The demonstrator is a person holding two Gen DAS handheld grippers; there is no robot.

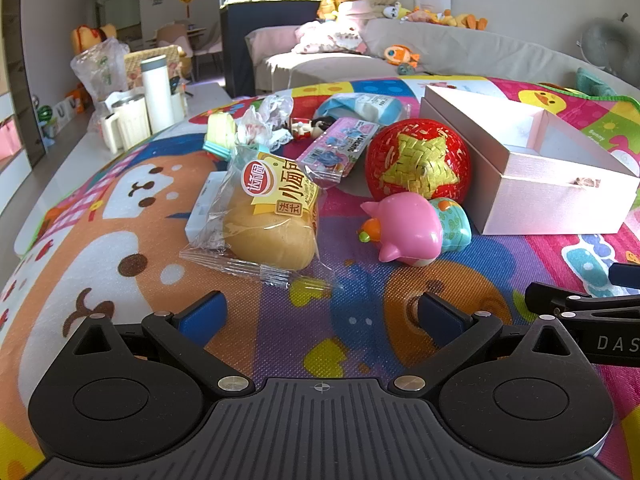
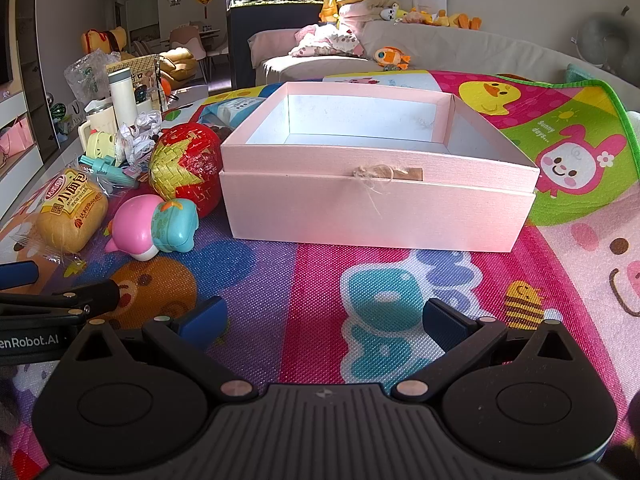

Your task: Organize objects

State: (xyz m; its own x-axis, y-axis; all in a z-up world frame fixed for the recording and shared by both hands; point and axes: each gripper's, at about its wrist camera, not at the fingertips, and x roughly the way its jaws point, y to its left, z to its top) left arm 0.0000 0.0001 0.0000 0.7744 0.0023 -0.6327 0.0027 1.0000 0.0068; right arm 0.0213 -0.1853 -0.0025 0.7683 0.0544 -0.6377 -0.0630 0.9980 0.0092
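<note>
An open, empty pink box [image 2: 376, 208] stands on the colourful play mat [image 2: 320, 300], straight ahead of my right gripper [image 2: 324, 320], which is open and empty. Left of the box lie a red ball with a yellow star [image 1: 416, 160], a pink and teal toy [image 1: 412, 228], a wrapped bread bun [image 1: 272, 212], a pink snack packet [image 1: 340, 148] and a blue-white pouch [image 1: 368, 106]. My left gripper [image 1: 320, 316] is open and empty, a short way before the bun and the pink toy. The box also shows in the left wrist view [image 1: 552, 196].
A white bottle [image 1: 158, 94], cups and a plastic bag [image 1: 100, 66] stand on a low table at the far left. A grey sofa [image 1: 460, 48] with plush toys runs behind the mat. The right gripper's arm [image 1: 592, 320] shows at the left view's right edge.
</note>
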